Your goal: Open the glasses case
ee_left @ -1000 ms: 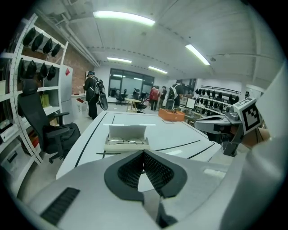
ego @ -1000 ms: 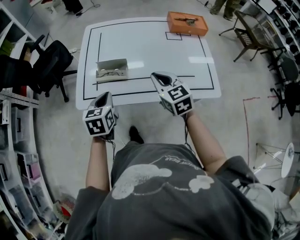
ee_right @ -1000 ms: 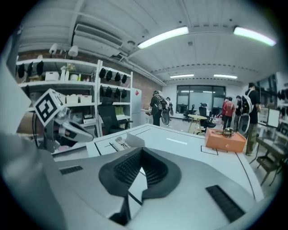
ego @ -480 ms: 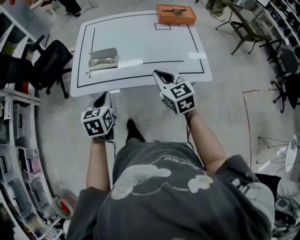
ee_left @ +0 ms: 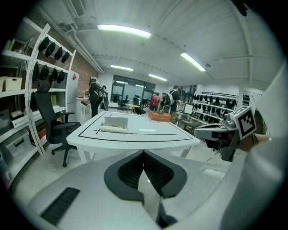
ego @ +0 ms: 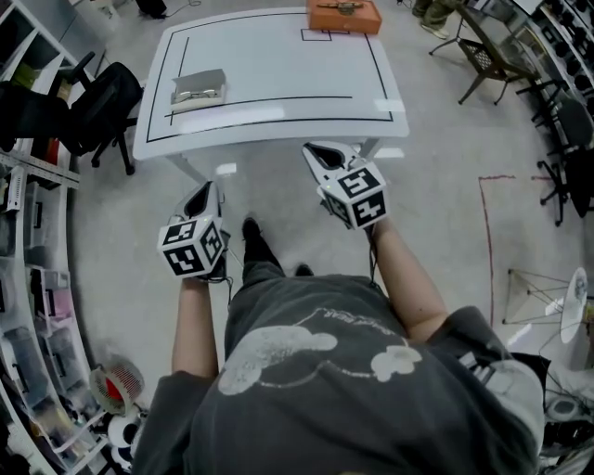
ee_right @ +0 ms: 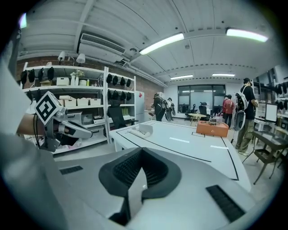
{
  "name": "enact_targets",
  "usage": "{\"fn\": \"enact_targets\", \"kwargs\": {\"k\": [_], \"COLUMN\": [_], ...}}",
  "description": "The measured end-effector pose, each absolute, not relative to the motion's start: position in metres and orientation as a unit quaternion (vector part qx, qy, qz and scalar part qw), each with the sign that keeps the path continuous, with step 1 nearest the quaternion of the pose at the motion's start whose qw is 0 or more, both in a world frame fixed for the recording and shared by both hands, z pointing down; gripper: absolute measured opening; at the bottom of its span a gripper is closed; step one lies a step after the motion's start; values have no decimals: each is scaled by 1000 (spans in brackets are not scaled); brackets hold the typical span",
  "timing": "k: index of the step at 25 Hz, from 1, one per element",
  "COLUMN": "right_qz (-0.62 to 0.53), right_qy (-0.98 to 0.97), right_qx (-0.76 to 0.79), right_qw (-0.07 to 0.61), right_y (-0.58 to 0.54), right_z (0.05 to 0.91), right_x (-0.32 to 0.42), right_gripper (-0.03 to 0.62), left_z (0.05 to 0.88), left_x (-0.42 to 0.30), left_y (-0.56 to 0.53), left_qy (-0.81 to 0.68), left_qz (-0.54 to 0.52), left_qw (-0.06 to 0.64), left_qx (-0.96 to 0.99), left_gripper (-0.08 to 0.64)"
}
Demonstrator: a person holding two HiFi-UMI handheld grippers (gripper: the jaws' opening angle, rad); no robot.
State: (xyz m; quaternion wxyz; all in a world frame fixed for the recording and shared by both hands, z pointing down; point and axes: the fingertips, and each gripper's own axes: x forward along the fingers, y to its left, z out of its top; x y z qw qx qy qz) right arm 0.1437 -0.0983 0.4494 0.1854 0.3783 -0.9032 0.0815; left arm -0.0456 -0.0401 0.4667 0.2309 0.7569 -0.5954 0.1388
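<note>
On the table, far left, case [ego: 198, 87]: grey, lid standing raised; it lies inside the black outline, close to that outline's left line. Contents too small to make out.
Case and grippers: well apart, with the near part of the table between them.
Left gripper [ego: 208, 189]: jaws pressed together and empty. Held over the floor [ego: 278, 195], near of the table's edge, tips toward the table, marker cube toward the person.
Right gripper [ego: 316, 148]: jaws pressed together and empty. Held over the floor just near of the table's near edge, to the right of the left gripper and farther forward.
Table [ego: 278, 74]: white top with a black rectangle drawn on it and a second black line crossing its near side.
Orange box [ego: 343, 16]: at the far edge, right of centre, well apart from the case. A dark thing on top is too small to name.
Person [ego: 325, 371]: dark grey printed T-shirt, bare forearms, one gripper in each hand.
Office chair [ego: 102, 102]: black, just left of the table.
Shelves [ego: 28, 278]: along the left side, holding bins.
People [ee_right: 228, 108]: standing at the far end of the room.
</note>
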Motion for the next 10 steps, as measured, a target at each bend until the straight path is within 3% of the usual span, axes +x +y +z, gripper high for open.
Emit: {"fn": "enact_targets", "kwargs": {"k": [10], "right_qz": [93], "right_qy": [-909], "right_qx": [361], "right_qw": [188], "right_y": [-61], "right_z": [470], "right_x": [150], "right_gripper": [-2], "left_z": [464], "left_x": [-32], "left_y": [-1], "left_qy": [-608], "left_qz": [125], "left_qw": [197], "left_qx": [759], "left_gripper": [2]}}
